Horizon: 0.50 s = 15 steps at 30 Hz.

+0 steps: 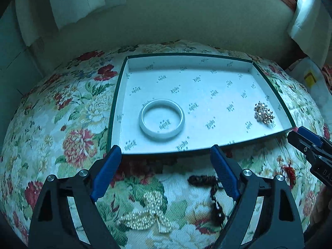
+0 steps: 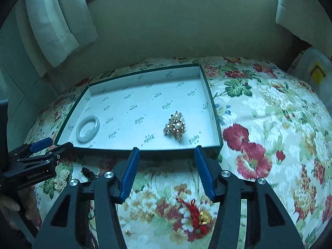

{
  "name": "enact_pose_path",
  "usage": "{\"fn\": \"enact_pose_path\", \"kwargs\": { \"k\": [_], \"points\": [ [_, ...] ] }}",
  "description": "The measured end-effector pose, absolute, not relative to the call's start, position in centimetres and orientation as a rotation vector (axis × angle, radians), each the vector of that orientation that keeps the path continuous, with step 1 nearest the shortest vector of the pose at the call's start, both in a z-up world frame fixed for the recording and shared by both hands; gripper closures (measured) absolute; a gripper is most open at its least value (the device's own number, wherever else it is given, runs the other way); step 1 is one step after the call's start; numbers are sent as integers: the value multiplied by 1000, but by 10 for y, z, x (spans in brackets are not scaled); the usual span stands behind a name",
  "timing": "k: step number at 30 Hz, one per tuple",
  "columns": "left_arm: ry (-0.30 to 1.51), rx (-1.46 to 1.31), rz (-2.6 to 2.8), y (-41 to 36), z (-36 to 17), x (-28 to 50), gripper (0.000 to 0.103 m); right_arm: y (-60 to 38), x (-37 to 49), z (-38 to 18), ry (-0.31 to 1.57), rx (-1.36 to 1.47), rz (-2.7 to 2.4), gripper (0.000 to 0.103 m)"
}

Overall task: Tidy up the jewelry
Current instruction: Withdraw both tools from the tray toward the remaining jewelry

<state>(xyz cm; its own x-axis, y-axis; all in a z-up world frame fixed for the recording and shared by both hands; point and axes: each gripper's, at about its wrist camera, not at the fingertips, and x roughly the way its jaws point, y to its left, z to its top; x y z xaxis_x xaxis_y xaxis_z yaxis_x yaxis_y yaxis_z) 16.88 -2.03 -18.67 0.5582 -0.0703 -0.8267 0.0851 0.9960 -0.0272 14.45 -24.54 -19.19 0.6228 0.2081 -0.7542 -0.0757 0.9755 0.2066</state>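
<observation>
A shallow box [image 1: 269, 95] with a green rim is set on the flowered cloth [image 1: 68, 108] so that the jewelry can be gathered in one place. Two pieces are already kept inside it. A pale bangle [image 1: 161, 122] is laid flat near the left side, and a gold brooch with pearls [image 1: 264, 112] is placed near the right wall. They are kept well apart, likely so that each piece can be found easily.

Other pieces are not yet put away. A pearl necklace [image 1: 148, 213] is piled on the cloth just in front of the box, and a dark bead string [image 1: 209, 188] is lying beside it. A red cord with a gold bell [image 2: 197, 215] is seen on the cloth further right.

The left gripper [image 1: 166, 159] is held low above the pearls and the dark beads. Its jaws are spread wide and nothing is held, probably so that one of these can be picked next. The right gripper [image 2: 166, 157] is held above the red cord, and its jaws are also spread wide with nothing between them.
</observation>
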Motion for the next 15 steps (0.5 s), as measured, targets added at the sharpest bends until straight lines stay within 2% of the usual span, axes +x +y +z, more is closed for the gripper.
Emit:
{"fn": "enact_pose_path", "kwargs": {
  "k": [10,15],
  "points": [
    [1030,-17,-89,-7,-195,104,16,-236,74,-206,956,136,170,49],
    [1058,-27,-95,-5,-201,78,17,-224,46,-214,983,112,198,53]
  ]
}}
